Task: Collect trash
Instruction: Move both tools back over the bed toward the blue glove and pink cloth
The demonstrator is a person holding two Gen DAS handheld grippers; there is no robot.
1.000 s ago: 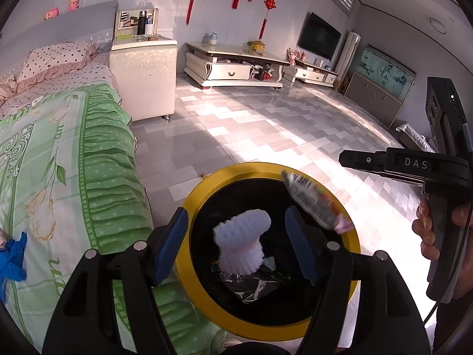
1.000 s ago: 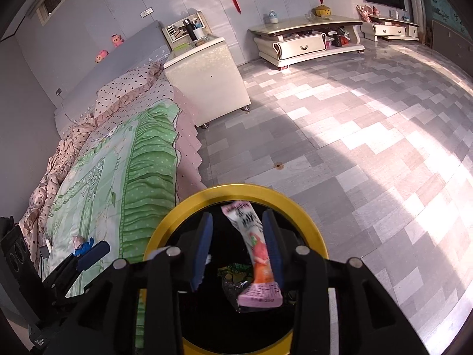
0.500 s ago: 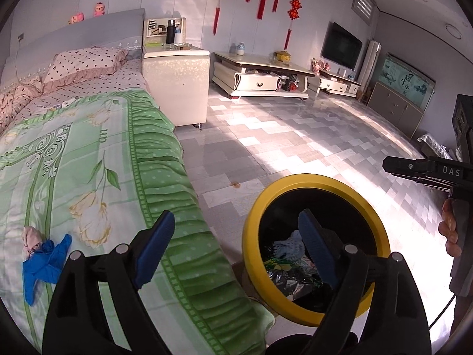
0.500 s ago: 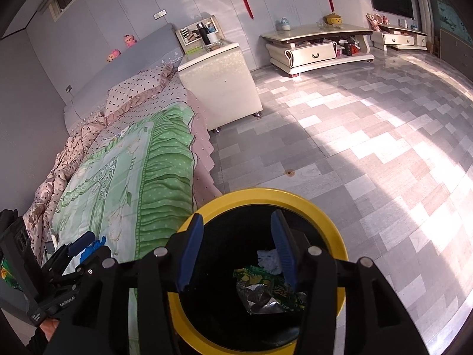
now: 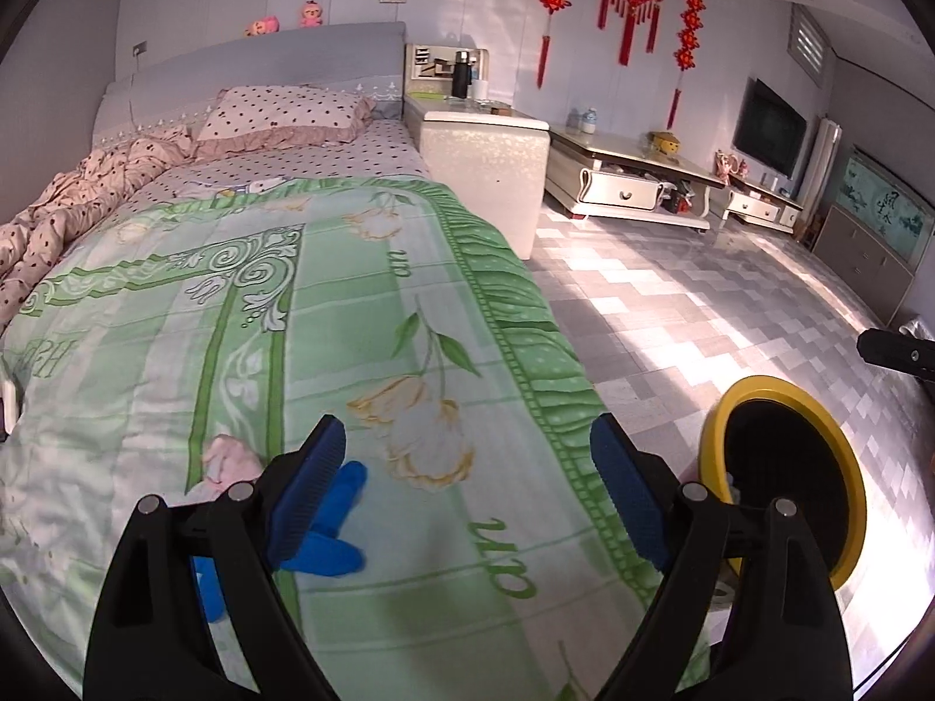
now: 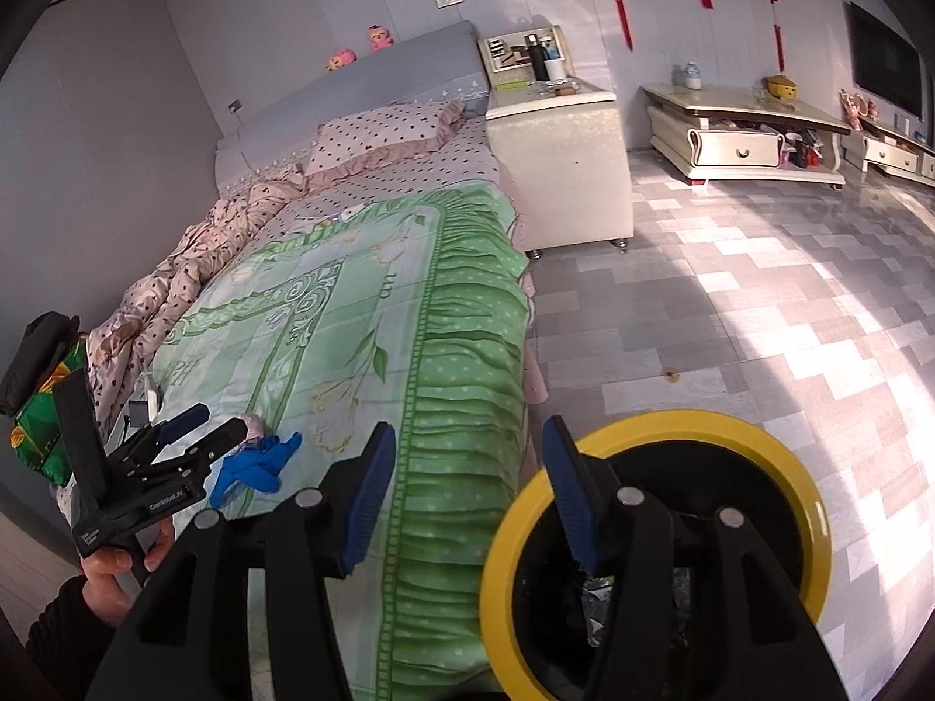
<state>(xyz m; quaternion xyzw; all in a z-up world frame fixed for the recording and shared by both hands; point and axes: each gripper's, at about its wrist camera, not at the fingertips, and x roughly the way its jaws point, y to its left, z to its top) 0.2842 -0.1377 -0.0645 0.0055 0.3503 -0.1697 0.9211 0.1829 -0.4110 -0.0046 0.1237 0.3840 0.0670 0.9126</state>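
Near the bed's foot end, on the green quilt [image 5: 409, 269], lie a crumpled blue glove [image 5: 327, 531] and, touching it, a pink paper wad [image 5: 231, 461]; both look light, soft and crushable, best pinched across the bunched middle. Left gripper [image 5: 467, 485] stands wide and empty beside them; right gripper [image 6: 467, 485], jaws opening with nothing between, hangs over the edge by the yellow-rimmed bin [image 6: 777, 455].

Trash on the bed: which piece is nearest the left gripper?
The blue glove, right by the left gripper; the pink wad lies just beyond.
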